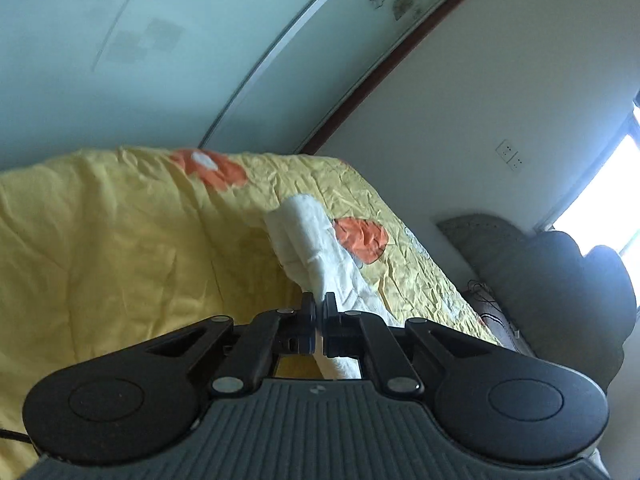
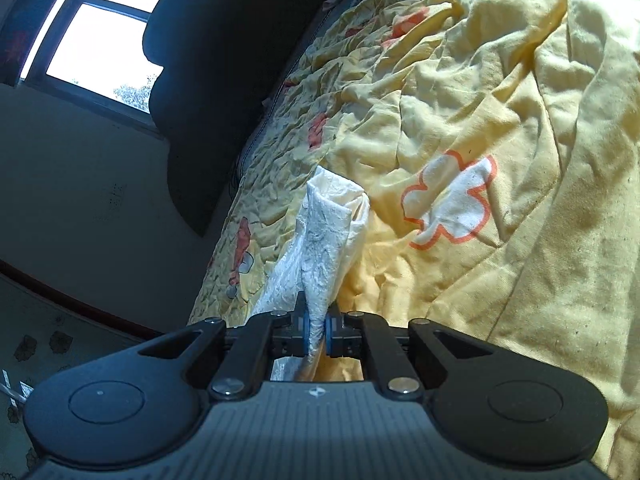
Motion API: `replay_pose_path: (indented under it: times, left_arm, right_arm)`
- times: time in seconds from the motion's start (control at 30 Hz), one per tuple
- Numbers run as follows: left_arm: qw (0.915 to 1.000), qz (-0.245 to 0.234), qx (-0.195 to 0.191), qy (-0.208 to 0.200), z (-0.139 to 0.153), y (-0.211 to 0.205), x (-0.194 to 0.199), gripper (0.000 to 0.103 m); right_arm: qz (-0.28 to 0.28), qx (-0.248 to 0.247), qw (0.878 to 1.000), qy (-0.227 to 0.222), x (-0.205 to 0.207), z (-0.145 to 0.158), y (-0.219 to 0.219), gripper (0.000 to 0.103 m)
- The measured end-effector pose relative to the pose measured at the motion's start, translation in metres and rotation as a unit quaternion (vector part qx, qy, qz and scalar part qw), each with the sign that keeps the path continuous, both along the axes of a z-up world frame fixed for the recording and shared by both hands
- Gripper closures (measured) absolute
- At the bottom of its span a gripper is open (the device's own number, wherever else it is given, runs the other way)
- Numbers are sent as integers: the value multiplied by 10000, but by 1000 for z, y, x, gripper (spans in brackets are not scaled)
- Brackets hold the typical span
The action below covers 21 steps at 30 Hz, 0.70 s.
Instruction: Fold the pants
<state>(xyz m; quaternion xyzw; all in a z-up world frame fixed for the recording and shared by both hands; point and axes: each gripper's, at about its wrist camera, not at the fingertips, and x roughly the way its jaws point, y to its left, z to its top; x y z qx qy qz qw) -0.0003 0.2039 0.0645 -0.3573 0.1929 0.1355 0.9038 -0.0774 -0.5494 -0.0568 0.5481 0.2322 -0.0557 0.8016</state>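
Observation:
The white pants [image 1: 316, 240] are bunched into a long crumpled strip over the yellow quilt. My left gripper [image 1: 319, 304] is shut on the white fabric, which runs up and away from its fingertips. In the right wrist view the same pants [image 2: 324, 232] rise from my right gripper [image 2: 317, 312], which is shut on a fold of them between its blue pads. Both grippers hold the cloth lifted off the bed. The rest of the pants is hidden behind the folds.
A wrinkled yellow quilt [image 2: 500, 120] with orange and white flower prints covers the bed [image 1: 120, 240]. A dark padded headboard [image 1: 560, 280] stands near the window [image 2: 100, 40]. A glass wardrobe door [image 1: 160, 40] and a white wall with sockets [image 1: 510, 156] lie beyond.

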Motion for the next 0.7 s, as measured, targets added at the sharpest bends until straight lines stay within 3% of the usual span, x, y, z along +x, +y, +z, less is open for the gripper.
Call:
replay_pose_path:
  times: [0.1, 0.13, 0.2, 0.27, 0.33, 0.43, 0.5, 0.57, 0.6, 0.63, 0.7]
  left_arm:
    - [9986, 45, -147, 505, -20, 17, 0, 97]
    - [9970, 58, -275, 715, -32, 19, 1, 98]
    - [9966, -22, -351, 740, -41, 19, -2, 98]
    - [9964, -194, -562, 602, -42, 20, -5, 81]
    - [9940, -200, -895, 603, -46, 23, -5, 51]
    - [9914, -63, -1233, 424, -48, 32, -8, 42]
    - [9912, -76, -1242, 441, -48, 32, -4, 41]
    - [9931, -115, -1083, 437, -46, 32, 8, 43]
    - [9945, -134, -942, 435, -44, 31, 12, 55]
    - [9959, -149, -758, 462, -42, 29, 16, 93]
    - [9981, -244, -354, 446, -36, 24, 26, 93]
  right_arm:
    - [0, 159, 9994, 299, 2, -26, 0, 96]
    - [-73, 244, 9994, 252, 0, -33, 1, 96]
    - [-231, 421, 9988, 88, -5, -37, 2, 95]
    - [-296, 577, 9978, 105, -5, -38, 1, 93]
    - [-276, 650, 9974, 154, -3, -38, -1, 92]
    - [-294, 722, 9968, 157, -3, -38, -1, 91]
    - [-312, 722, 9968, 152, -3, -38, -1, 91]
    - [-334, 734, 9966, 140, -4, -39, -1, 91]
    - [-350, 765, 9964, 113, -4, -39, -2, 91]
    - [-357, 804, 9961, 85, -4, -40, -2, 91]
    - [-352, 911, 9952, 27, -6, -43, -5, 91]
